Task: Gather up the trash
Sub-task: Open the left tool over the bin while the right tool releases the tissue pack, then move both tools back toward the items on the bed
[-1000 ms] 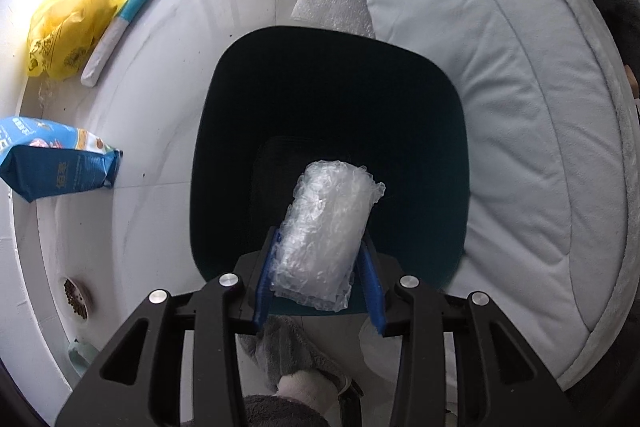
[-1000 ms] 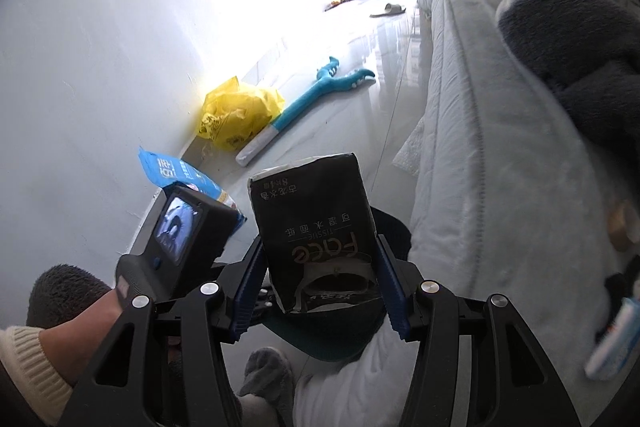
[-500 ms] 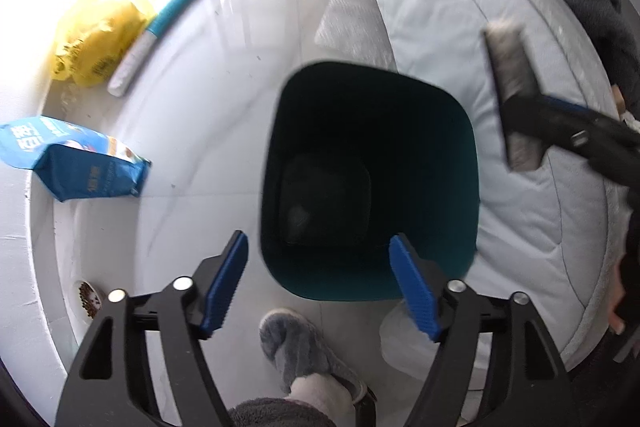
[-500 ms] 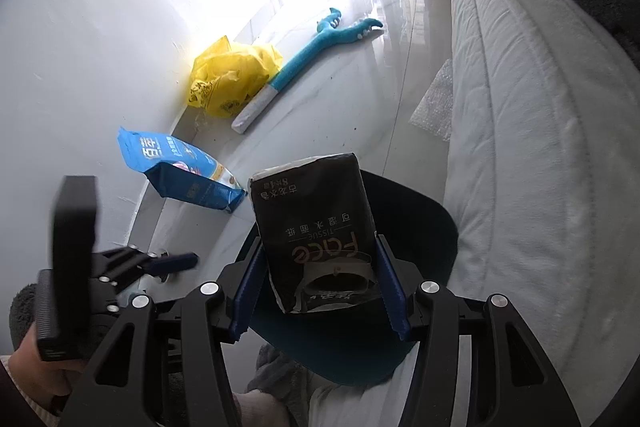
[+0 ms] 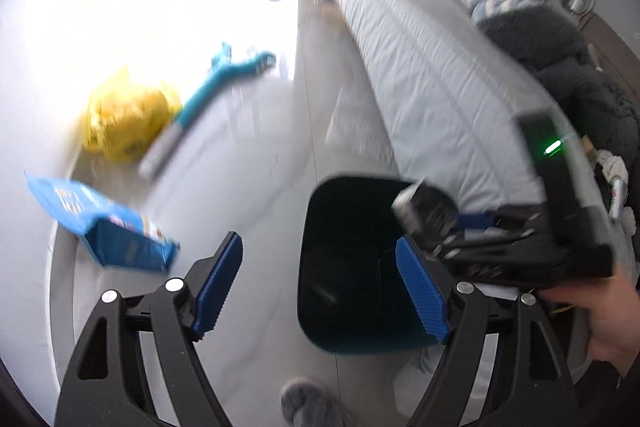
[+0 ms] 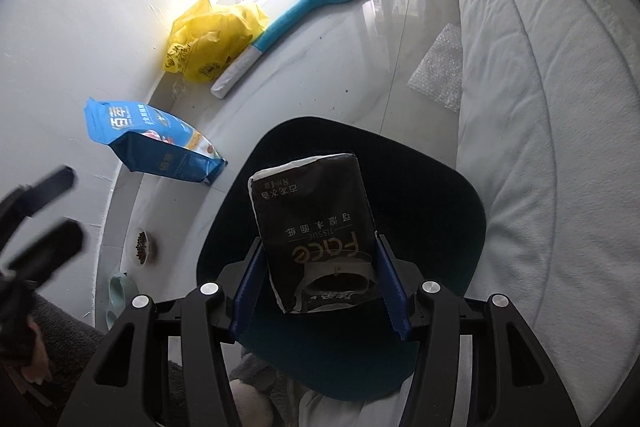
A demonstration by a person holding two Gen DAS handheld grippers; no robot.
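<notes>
In the right wrist view, my right gripper (image 6: 320, 255) is shut on a black tissue pack (image 6: 316, 223). It holds the pack just above the mouth of the dark teal bin (image 6: 460, 195). The left wrist view shows the same pack (image 5: 424, 207) at the bin's (image 5: 348, 287) right rim, held by the right gripper (image 5: 460, 227). My left gripper (image 5: 318, 247) hangs above the bin's left side with its jaws opening and nothing between the blue pads. It appears blurred as the left gripper (image 6: 40, 211) at the left edge of the right wrist view.
A yellow plastic bag (image 6: 208, 43), a blue pet-food bag (image 6: 148, 143) and a teal plush toy (image 6: 304, 7) lie along the wall. Bubble wrap (image 6: 440, 71) lies beside the white mattress (image 6: 540, 67). A kibble bowl (image 6: 142, 247) sits lower left; a grey slipper (image 5: 308, 403) is by the bin.
My left gripper let go of the bubble-wrap bundle over the bin, opened wide, then rose and tilted up. My right gripper came down over the bin with the tissue pack.
</notes>
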